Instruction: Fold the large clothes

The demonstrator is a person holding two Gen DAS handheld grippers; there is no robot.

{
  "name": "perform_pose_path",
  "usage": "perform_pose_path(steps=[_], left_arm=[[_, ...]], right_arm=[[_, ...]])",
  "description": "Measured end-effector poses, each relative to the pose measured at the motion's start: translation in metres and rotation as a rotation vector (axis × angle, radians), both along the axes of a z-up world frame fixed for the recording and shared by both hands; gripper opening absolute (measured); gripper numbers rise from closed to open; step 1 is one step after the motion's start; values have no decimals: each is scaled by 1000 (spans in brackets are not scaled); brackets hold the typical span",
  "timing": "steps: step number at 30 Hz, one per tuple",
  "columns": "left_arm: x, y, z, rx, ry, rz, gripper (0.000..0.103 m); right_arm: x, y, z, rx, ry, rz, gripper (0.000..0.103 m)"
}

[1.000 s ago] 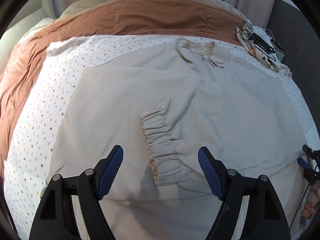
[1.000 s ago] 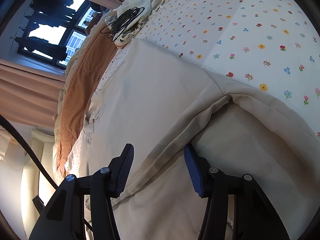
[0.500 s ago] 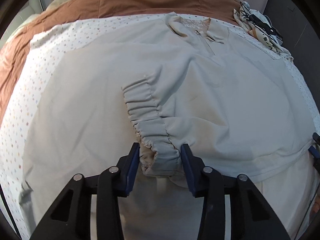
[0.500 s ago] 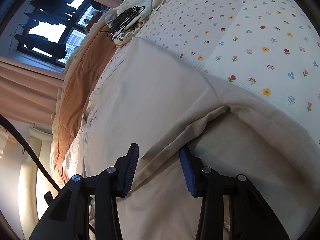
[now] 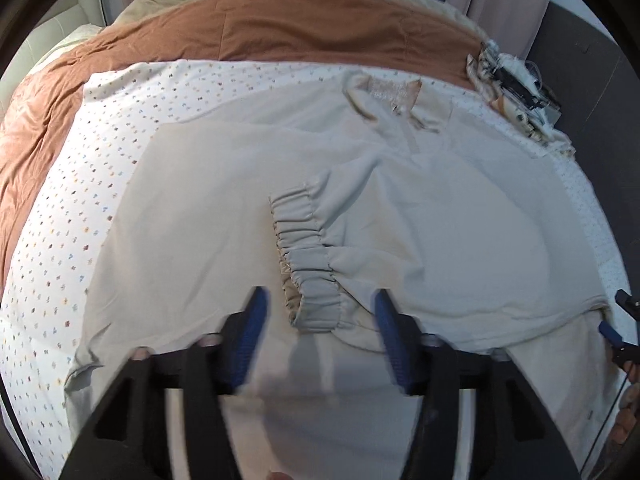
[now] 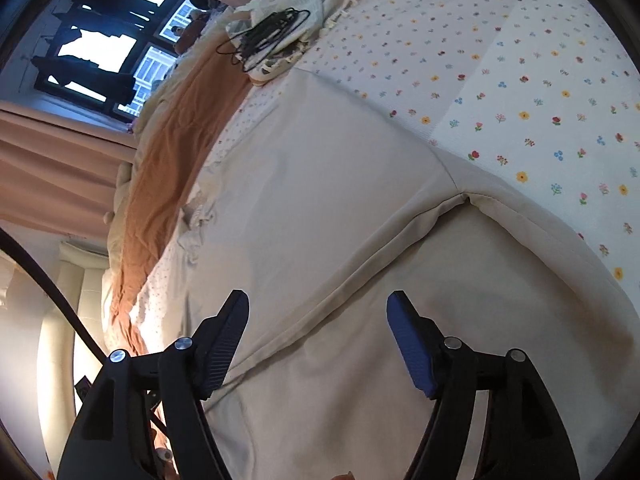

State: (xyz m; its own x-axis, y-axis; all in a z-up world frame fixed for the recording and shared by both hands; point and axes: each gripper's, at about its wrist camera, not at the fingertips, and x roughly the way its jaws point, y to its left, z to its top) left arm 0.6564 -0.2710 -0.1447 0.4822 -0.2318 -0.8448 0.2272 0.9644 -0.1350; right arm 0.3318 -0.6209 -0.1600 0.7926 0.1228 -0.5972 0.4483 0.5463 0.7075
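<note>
A large beige jacket (image 5: 192,224) lies spread flat on the bed, collar (image 5: 392,96) at the far end. One sleeve is folded across the body, its gathered elastic cuff (image 5: 308,264) lying in the middle. My left gripper (image 5: 318,312) hovers just short of the cuff, jaws opening, with the cuff's near end between the blue pads but not pressed. In the right wrist view my right gripper (image 6: 318,312) stands over the jacket's folded edge seam (image 6: 360,264), jaws opening, the fabric (image 6: 304,184) lying loose below them. Its tips show at the far right of the left wrist view.
A flowered white sheet (image 6: 520,80) covers the bed under the jacket. A brown blanket (image 5: 280,24) lies across the far end. A cream cloth with a tangle of black cable (image 6: 272,36) sits at the far right corner. Pink curtains (image 6: 48,160) and a window are beyond.
Half a second ago both grippers had narrowed, the left around the cuff and the right around the folded edge; now both have widened and pulled back a little from the fabric.
</note>
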Motion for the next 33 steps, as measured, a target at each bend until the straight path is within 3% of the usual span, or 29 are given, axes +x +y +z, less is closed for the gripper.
perform_pose_path(steps=[1,2,4,9,13,21,25,30,33], left_arm=[[-6,5,10,-10,-19,3,89],[-13,11,19,-17,-41,6,91],[-25,23,37,-30,-75,18,91],[-60,55,79,-96,-126,25,92],[-97,85,113,-156,-209,24,103],[-180,144,160,-252,-342,32,103],[-230,169,176,-277,-420,7,103],[-291,185,182,-251,-471,-15,103],[-321,197,182,-269,-491,-4,103]], right_arm=[[-4,2,6,-8,-10,-2,70],[-9,5,11,-15,-23,-5,74],[-18,9,18,-23,-50,-1,86],[-46,22,27,-60,-82,-3,88],[-74,30,33,-127,-91,-8,103],[-144,57,58,-247,-202,18,103],[-209,70,50,-283,-313,-66,103],[-272,83,27,-263,-343,-76,103],[-305,93,24,-310,-371,-48,103]])
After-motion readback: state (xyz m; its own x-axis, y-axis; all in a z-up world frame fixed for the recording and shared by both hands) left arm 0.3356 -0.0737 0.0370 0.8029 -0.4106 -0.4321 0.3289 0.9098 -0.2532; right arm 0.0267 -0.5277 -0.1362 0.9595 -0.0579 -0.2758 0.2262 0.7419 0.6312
